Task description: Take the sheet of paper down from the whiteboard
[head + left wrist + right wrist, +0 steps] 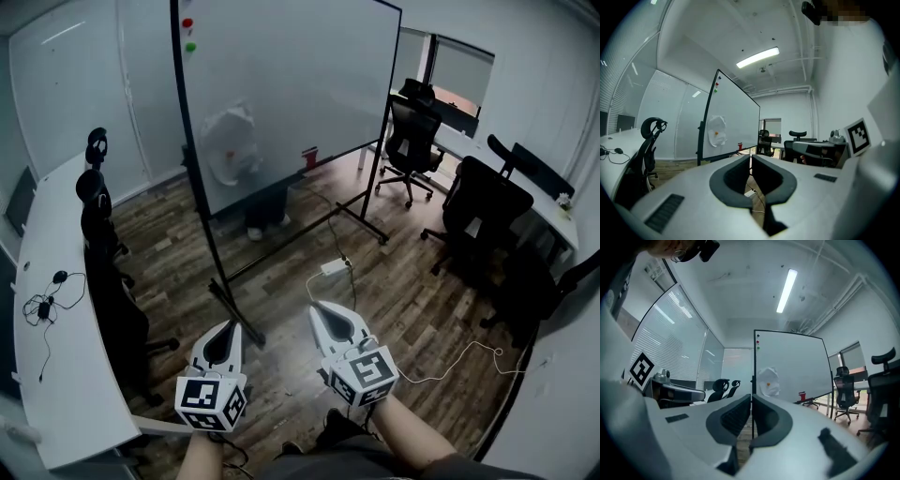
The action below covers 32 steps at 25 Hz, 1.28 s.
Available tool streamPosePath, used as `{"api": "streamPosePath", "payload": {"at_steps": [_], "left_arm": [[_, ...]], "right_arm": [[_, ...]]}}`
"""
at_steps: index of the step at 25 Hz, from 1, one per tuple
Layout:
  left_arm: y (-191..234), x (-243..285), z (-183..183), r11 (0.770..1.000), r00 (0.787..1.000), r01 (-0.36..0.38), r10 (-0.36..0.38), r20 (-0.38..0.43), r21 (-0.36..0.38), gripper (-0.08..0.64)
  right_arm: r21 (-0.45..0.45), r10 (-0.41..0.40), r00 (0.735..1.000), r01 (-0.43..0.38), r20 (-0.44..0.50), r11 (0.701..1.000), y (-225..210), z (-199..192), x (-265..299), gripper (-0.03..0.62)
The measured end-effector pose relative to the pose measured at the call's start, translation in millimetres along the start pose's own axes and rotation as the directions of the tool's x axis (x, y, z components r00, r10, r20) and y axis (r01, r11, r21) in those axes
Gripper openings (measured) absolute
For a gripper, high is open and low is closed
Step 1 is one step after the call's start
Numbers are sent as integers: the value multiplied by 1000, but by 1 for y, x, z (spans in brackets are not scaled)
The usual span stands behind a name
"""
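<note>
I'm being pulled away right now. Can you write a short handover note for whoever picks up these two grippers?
Left gripper: jaws shut, nothing in them.
Right gripper: jaws shut, empty.
Sheet of paper: up on the whiteboard, low on its left side, looking crumpled, with an orange magnet on it. Both grippers are well short of it, across the floor.
Done: nothing; the paper is untouched.
Left: approach the board, open a gripper, grip the sheet and take it down.
</note>
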<state>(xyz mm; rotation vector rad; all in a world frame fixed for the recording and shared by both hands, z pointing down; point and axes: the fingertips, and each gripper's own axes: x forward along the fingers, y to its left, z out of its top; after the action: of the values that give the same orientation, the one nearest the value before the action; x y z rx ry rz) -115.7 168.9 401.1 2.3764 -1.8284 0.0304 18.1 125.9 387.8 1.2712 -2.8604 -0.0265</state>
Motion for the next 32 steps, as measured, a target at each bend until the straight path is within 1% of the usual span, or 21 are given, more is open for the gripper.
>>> {"api": "streamPosePath", "payload": {"at_steps": [2,5,10,14,18,22,27,32], "left_arm": [[3,3,-2,1000,1000,0,0,-3,-8,25],[9,12,-3,1000,1000,-14,14,-9,0,25],[26,40,-1,999,999,-37,37,-9,7,25],[39,78,5,997,998,-67,67,-14,27,25],[49,122,11,995,995,-95,95,-17,37,25],[60,162,18,990,991,-136,136,-17,35,25],[69,204,26,983,983,-182,183,-14,37,25],[71,236,23,977,977,-210,211,-30,42,25]], "right_arm": [[2,-14,1000,14,-12,1000,-6,-6,2,25],[9,-24,1000,24,-18,1000,-17,-13,14,25],[62,-16,1000,17,-15,998,-43,-21,52,25],[84,13,1000,-11,-20,996,-73,-26,90,25],[90,34,999,-33,-11,995,-113,-22,132,25],[104,56,998,-55,-4,993,-150,-20,168,25],[122,103,995,-100,-13,987,-180,-26,203,25],[158,134,991,-131,-12,979,-205,-33,231,25]]}}
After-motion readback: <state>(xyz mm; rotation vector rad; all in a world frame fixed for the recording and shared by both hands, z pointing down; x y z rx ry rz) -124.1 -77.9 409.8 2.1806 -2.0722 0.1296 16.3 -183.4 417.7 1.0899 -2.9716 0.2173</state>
